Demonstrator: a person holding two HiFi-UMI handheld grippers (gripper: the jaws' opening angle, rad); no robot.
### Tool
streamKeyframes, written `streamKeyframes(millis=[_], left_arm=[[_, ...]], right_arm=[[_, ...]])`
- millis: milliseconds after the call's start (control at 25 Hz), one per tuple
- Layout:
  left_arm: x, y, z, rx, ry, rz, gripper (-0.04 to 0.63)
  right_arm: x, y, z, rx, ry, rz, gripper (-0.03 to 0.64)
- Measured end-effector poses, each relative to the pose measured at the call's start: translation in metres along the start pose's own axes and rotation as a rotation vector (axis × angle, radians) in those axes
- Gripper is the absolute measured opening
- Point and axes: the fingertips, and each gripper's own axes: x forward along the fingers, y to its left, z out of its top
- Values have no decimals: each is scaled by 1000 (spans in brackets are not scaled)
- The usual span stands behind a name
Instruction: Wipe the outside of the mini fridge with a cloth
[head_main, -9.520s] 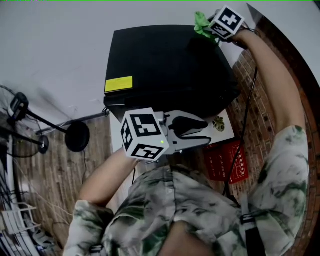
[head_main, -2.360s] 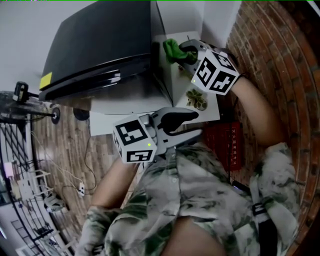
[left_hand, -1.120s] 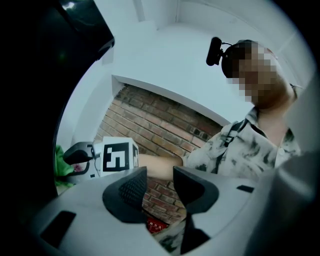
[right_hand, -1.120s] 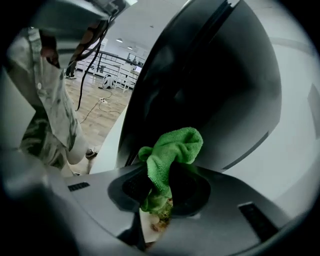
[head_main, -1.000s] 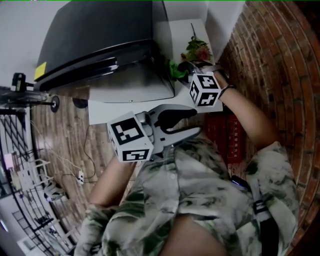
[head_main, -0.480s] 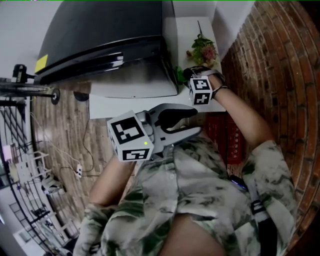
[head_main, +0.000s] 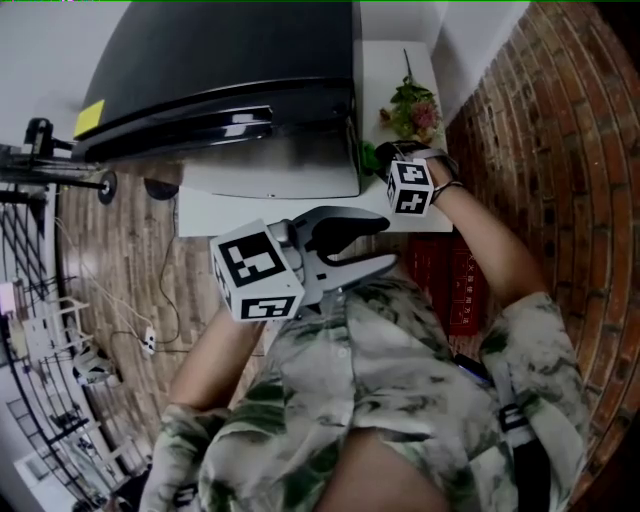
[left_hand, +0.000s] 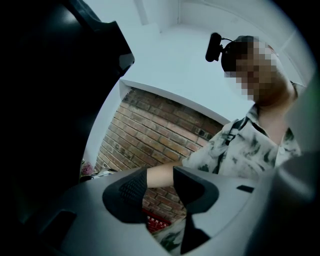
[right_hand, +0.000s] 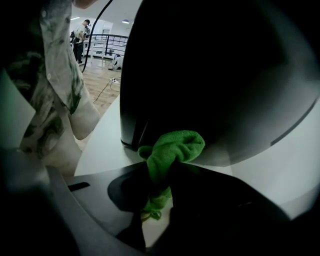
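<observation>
right gripper (right_hand: 159, 172) grips green cloth (right_hand: 176, 147) against mini fridge (right_hand: 210, 75) near bottom edge.

We see a red brick wall (head_main: 560, 120) on our right, a plain white wall (head_main: 60, 40) ahead, a wood-plank floor (head_main: 120, 260) crossed by a loose cable (head_main: 172, 300), a white surface (head_main: 260, 212), and a wire rack (head_main: 40, 420) far left.

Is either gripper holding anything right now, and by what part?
The right gripper pinches the green cloth around its bunched middle, a wad sticking out beyond the jaws. The left gripper is open and empty.
</observation>
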Motion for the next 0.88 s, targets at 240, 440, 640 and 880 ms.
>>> streamKeyframes(millis=[240, 440, 640, 880], left_arm=[[-15, 2, 3, 21, -12, -28, 175], [-35, 0, 2, 46, -23, -68, 174], [-79, -5, 5, 75, -21, -149, 174], [-142, -6, -5, 121, -6, -217, 175]], right_arm=[[-45, -24, 5, 143, -52, -65, 104], [-85, -40, 13, 231, -64, -154, 104], [-145, -54, 38, 401, -64, -250, 104], [-207, -51, 78, 613, -74, -402, 104]])
